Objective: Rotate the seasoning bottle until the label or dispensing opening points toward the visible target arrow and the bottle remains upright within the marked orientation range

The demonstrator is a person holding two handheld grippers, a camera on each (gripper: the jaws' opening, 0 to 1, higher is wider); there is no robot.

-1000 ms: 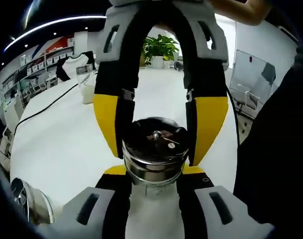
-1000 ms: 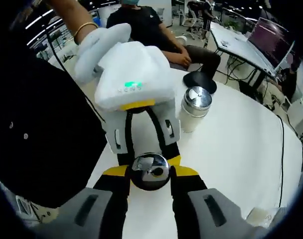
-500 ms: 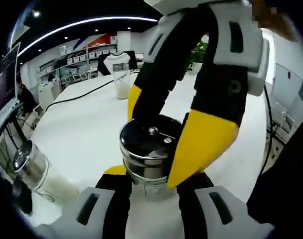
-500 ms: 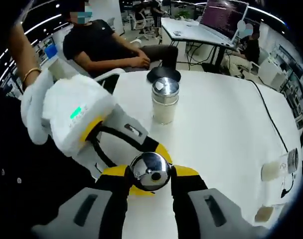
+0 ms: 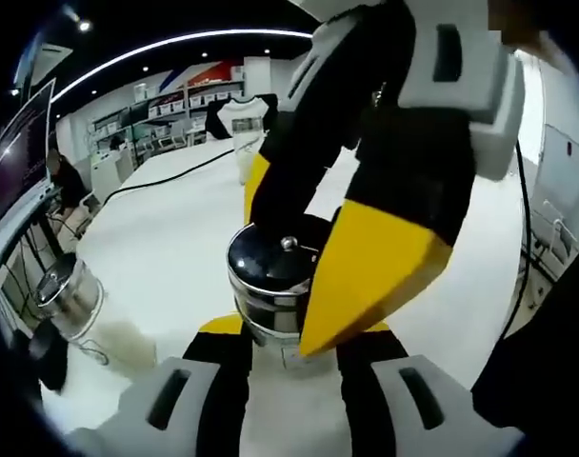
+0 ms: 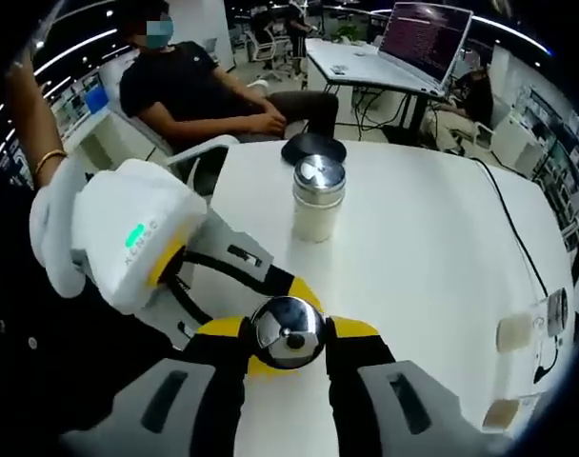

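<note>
Swung a little further round since half a second earlier. Pinched the upright seasoning bottle (image 5: 270, 286) at its metal cap from opposite sides: left gripper (image 5: 289, 347), right gripper (image 6: 288, 352). Stood near table (image 6: 432, 257) edge; no arrow seen.

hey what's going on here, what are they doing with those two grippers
A person is working a seasoning bottle on a white table with two handheld grippers. Both the left gripper and right gripper are clamped on its shiny metal cap, apparently to twist it. The bottle stands upright. A second shaker sits further along the table.
</note>
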